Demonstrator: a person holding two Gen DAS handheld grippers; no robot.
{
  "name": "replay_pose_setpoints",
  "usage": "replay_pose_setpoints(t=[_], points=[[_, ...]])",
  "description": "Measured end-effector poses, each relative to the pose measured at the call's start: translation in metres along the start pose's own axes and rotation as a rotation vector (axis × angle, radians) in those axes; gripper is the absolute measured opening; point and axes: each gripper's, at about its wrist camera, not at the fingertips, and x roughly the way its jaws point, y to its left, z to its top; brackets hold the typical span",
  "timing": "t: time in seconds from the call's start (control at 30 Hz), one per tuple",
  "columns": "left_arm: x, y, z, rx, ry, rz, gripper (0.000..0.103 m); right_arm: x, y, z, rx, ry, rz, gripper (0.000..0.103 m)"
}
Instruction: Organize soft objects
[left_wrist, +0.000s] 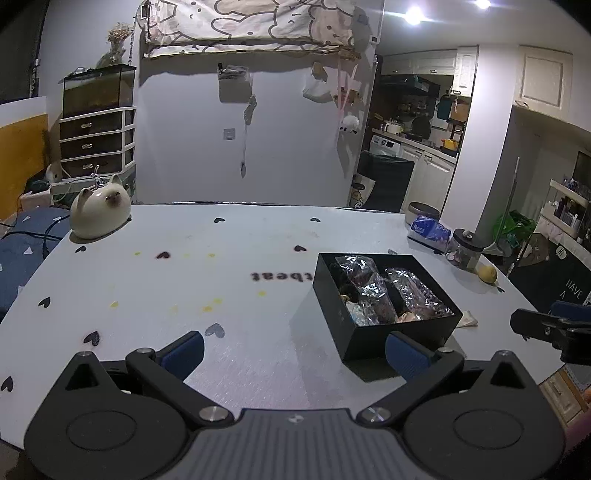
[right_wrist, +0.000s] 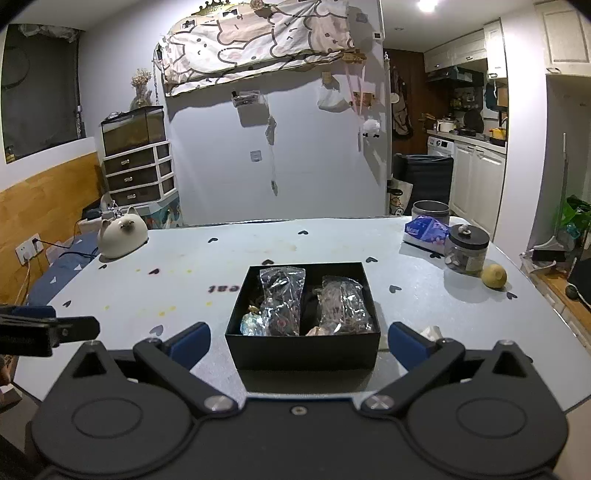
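While I am watching both wrist views, the black box (right_wrist: 303, 332) is serving as my landmark on the pale desk (right_wrist: 184, 288) with its small printed hearts. Far to the left of the box, at the desk's back corner, a cream cat-shaped figure (right_wrist: 122, 236) is sitting. Nearer me and left of the box, my left tool (left_wrist: 295, 350) is hovering over bare desk with its blue pads (left_wrist: 184, 352) spread wide and nothing between them. The box itself is lying open, and inside it two crinkly clear bags (right_wrist: 282, 295) of soft things are resting side by side, one in the left half and one in the right, with smaller soft pieces at their near ends. My right tool (right_wrist: 299, 345) is facing the box's near wall, its pads standing fully apart on either side of the box's front corners and not pressing on it. Just right of the box, a small crumpled pale scrap (right_wrist: 430, 332) is lying on the desk. Farther right and behind the box, a blue packet (right_wrist: 424, 230), a dark-lidded glass jar (right_wrist: 466, 249) and a lemon (right_wrist: 494, 276) are sitting, with a round tin (right_wrist: 430, 212) behind them.
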Motion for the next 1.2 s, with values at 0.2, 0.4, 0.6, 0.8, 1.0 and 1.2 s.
replay_pose_setpoints(t=[0.2, 0.4, 0.6, 0.8, 1.0, 1.2], points=[[-0.007, 0.004, -0.006, -0.002, 0.001, 0.013, 0.103, 0.000, 0.004, -0.006, -0.001, 0.005, -0.005, 0.103], [-0.009, 0.007, -0.007, -0.007, 0.003, 0.024, 0.103, 0.000, 0.007, -0.007, -0.006, 0.006, 0.003, 0.103], [-0.009, 0.008, -0.008, -0.008, 0.002, 0.024, 0.103, 0.001, 0.010, -0.006, -0.010, 0.004, 0.004, 0.103], [-0.009, 0.009, -0.008, -0.008, 0.001, 0.024, 0.103, 0.004, 0.012, -0.005, -0.015, 0.004, 0.011, 0.103], [-0.009, 0.011, -0.006, -0.010, -0.001, 0.027, 0.103, 0.006, 0.013, -0.003, -0.018, 0.002, 0.013, 0.103], [-0.010, 0.015, -0.004, -0.016, -0.001, 0.031, 0.103, 0.008, 0.015, -0.001, -0.022, 0.007, 0.022, 0.103]])
